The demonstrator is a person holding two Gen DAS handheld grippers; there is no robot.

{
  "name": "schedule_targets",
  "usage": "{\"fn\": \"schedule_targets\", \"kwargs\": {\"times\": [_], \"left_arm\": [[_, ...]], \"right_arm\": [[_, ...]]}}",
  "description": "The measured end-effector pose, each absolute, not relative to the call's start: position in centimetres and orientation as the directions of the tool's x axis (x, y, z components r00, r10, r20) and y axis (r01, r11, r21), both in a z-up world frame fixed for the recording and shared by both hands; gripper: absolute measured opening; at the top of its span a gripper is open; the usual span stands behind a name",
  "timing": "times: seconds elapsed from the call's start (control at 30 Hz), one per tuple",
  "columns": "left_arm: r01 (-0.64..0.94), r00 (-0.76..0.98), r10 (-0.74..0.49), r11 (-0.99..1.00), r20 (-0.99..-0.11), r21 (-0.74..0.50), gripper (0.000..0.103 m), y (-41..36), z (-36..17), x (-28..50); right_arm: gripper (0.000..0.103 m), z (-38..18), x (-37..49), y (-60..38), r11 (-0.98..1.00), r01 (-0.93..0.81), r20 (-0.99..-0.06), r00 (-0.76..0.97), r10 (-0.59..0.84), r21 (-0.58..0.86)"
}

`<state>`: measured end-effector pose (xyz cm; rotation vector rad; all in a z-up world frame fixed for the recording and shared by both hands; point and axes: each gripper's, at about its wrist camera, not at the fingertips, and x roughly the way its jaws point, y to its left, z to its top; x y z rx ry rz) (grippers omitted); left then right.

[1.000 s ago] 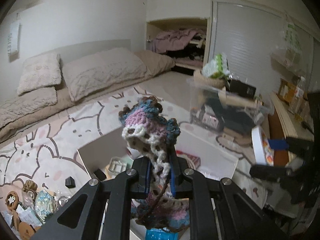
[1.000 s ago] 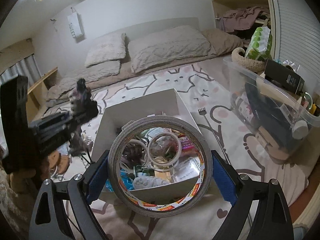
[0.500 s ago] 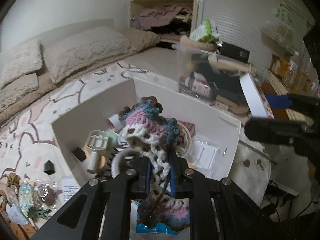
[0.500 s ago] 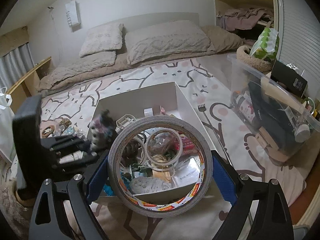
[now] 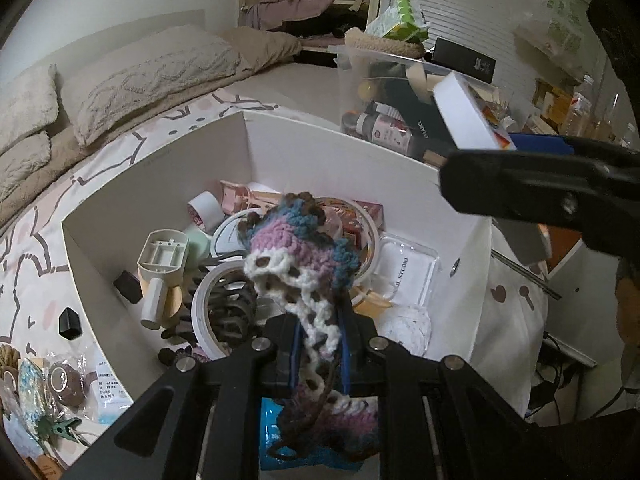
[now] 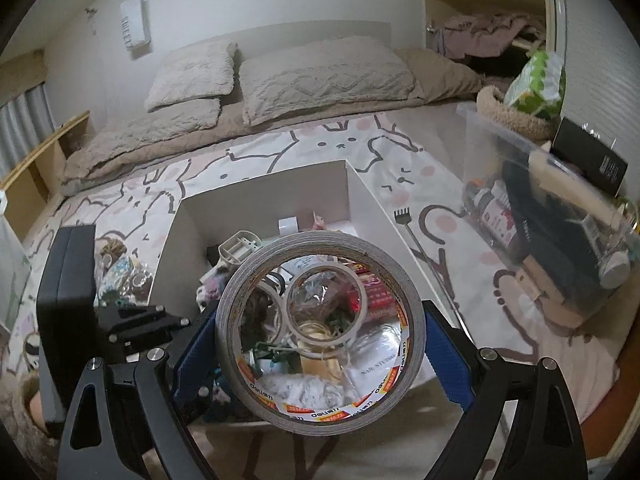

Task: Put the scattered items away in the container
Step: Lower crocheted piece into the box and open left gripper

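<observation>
My left gripper [image 5: 320, 344] is shut on a crocheted piece [image 5: 298, 248] of pink, blue and white yarn and holds it over the open white box [image 5: 360, 148]. The box holds tape rolls, a hair clip and small packets. My right gripper [image 6: 318, 344] is shut on a large roll of tape [image 6: 320, 404], held upright above the near edge of the same box [image 6: 264, 184]. The left gripper body [image 6: 132, 320] shows at the left of the right wrist view, and the right gripper [image 5: 540, 184] at the right of the left wrist view.
Scattered small items [image 5: 44, 380] lie on the cartoon-print blanket left of the box. A clear plastic bin [image 6: 552, 216] full of bottles and boxes stands to the right. A small rake tool [image 6: 412, 236] lies beside the box. Pillows [image 6: 320, 76] lie at the far end.
My left gripper has moved with the crocheted piece from beside the box to over its inside. My right gripper with the tape roll has come closer to the box.
</observation>
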<state>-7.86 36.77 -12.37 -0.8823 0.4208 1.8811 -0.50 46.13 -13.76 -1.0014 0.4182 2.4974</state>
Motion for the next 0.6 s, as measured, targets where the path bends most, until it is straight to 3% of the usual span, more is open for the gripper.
{"fn": "schedule_targets", "kwargs": {"times": [0.1, 0.17, 0.2, 0.6], "left_arm": [[-0.874, -0.258, 0.633, -0.474, -0.730, -0.102, 0.034, 36.4, -12.3, -8.2], [-0.867, -0.265, 0.633, -0.487, -0.727, -0.108, 0.058, 36.2, -12.1, -8.4], [-0.861, -0.269, 0.636, -0.495, -0.723, -0.115, 0.062, 36.0, -12.0, -8.6], [-0.871, -0.291, 0.618, -0.486, -0.730, -0.064, 0.065, 32.7, -11.1, -7.8]], "right_arm": [[0.093, -14.4, -1.0, 46.6, -0.854, -0.500, -0.715, -0.649, 0.260, 0.144], [0.093, -14.7, -1.3, 46.6, -0.848, -0.509, -0.720, -0.644, 0.260, 0.148], [0.093, -14.8, -1.4, 46.6, -0.846, -0.512, -0.723, -0.640, 0.261, 0.149], [0.093, -16.6, -4.0, 45.6, -0.841, -0.513, -0.774, -0.598, 0.207, 0.171]]}}
